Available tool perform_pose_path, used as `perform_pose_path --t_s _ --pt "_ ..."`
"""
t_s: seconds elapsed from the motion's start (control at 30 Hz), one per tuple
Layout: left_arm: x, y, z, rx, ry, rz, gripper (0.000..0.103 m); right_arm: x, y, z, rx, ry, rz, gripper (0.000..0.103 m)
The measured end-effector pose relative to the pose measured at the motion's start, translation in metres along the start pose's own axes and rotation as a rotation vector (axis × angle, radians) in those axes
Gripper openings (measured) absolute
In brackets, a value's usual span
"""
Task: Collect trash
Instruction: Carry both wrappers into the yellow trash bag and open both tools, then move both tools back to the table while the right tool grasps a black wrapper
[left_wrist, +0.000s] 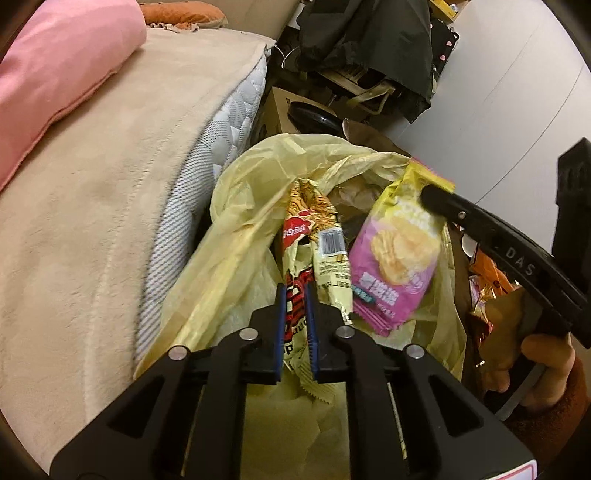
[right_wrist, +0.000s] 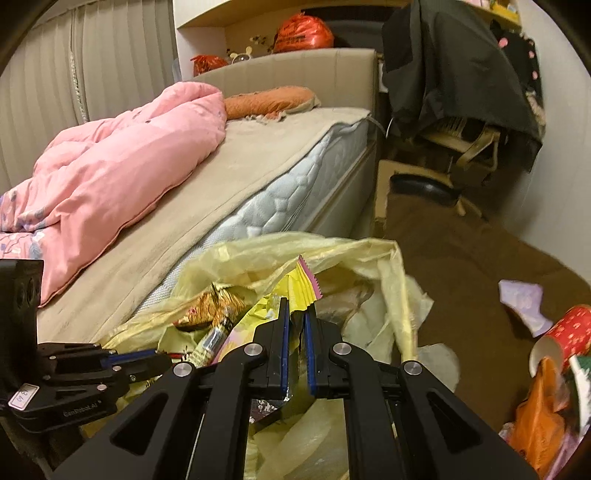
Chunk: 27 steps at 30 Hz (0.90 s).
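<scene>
At the far left a pink quilted blanket (right_wrist: 110, 173) is seen, heaped on a bed covered by a beige fleece sheet (left_wrist: 92, 221). The white quilted mattress edge (left_wrist: 221, 147) is exposed beside the sheet.

Just to the right of the bed a thin pale-yellow plastic trash bag (left_wrist: 240, 221) is standing open on the floor. Over its mouth a crumpled gold-and-red noodle snack wrapper (left_wrist: 314, 236) is held by the left gripper (left_wrist: 295, 291). The blue pads (left_wrist: 281, 325) are closed on the lower part of this wrapper, and the printed foil is seen pinched between them.

Next to it, further right, a pink-and-yellow potato chip packet (left_wrist: 395, 251) is hanging over the same bag. It is clamped by the right gripper (right_wrist: 295, 317), whose pads are pressed together on the yellow top edge of the packet, as the right wrist view shows. A hand in a rust-coloured sleeve (left_wrist: 535, 369) is seen holding this gripper.

At the right, on the brown carpet (right_wrist: 461, 266), more litter is lying: a torn pale-purple wrapper (right_wrist: 524, 302), a red paper cup with white dots (right_wrist: 554, 339) tipped on its side, and an orange plastic bag (right_wrist: 539, 417). In the background a dark garment (right_wrist: 450, 62) is draped over a chair.
</scene>
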<state>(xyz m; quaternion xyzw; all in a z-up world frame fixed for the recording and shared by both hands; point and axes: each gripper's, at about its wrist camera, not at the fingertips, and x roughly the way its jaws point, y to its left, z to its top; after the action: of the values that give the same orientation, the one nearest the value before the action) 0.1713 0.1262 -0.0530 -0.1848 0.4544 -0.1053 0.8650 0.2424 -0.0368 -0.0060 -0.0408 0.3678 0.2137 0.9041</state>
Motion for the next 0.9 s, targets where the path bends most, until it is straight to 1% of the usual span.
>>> perform_pose_path --t_s 0.13,0.2,0.23,0.3,0.33,0.4,0.47,0.57,0.63,0.67,0.77,0.9 --pt "0.010 -0.002 0.011 -0.016 -0.002 -0.011 0.009 0.006 -0.005 0.002 0.005 0.007 -0.009 0.008" --pt "0.017 -0.001 0.015 -0.018 0.026 -0.009 0.009 0.012 -0.004 0.000 -0.002 0.038 0.009 0.008" --pt "0.019 0.001 0.014 -0.023 0.045 -0.015 0.009 0.017 -0.002 -0.002 -0.014 0.070 0.023 0.008" --pt "0.018 0.006 0.014 -0.030 0.056 -0.010 0.017 0.025 0.003 -0.007 -0.049 0.117 0.034 0.012" --pt "0.014 0.010 0.015 -0.035 0.045 0.009 0.022 0.026 0.005 -0.010 -0.066 0.124 0.037 0.015" --pt "0.005 0.020 0.016 -0.051 0.012 0.039 0.028 0.026 0.007 -0.014 -0.077 0.120 0.061 0.034" --pt "-0.005 0.029 0.018 -0.064 -0.016 0.057 0.028 0.022 0.006 -0.014 -0.064 0.108 0.076 0.036" --pt "-0.020 0.031 0.021 -0.055 -0.050 0.084 0.030 0.012 0.005 -0.009 -0.058 0.085 0.071 0.038" --pt "-0.030 0.026 0.022 -0.034 -0.076 0.098 0.033 0.003 0.004 -0.006 -0.054 0.067 0.067 0.041" --pt "-0.036 0.020 0.021 -0.014 -0.091 0.102 0.034 -0.003 0.002 -0.004 -0.050 0.056 0.064 0.044" --pt "-0.049 0.007 0.017 0.027 -0.123 0.122 0.035 -0.022 -0.006 0.000 -0.036 0.033 0.051 0.044" --pt "-0.056 -0.016 0.009 0.065 -0.144 0.168 0.035 -0.049 -0.019 -0.003 -0.019 0.011 0.020 0.045"
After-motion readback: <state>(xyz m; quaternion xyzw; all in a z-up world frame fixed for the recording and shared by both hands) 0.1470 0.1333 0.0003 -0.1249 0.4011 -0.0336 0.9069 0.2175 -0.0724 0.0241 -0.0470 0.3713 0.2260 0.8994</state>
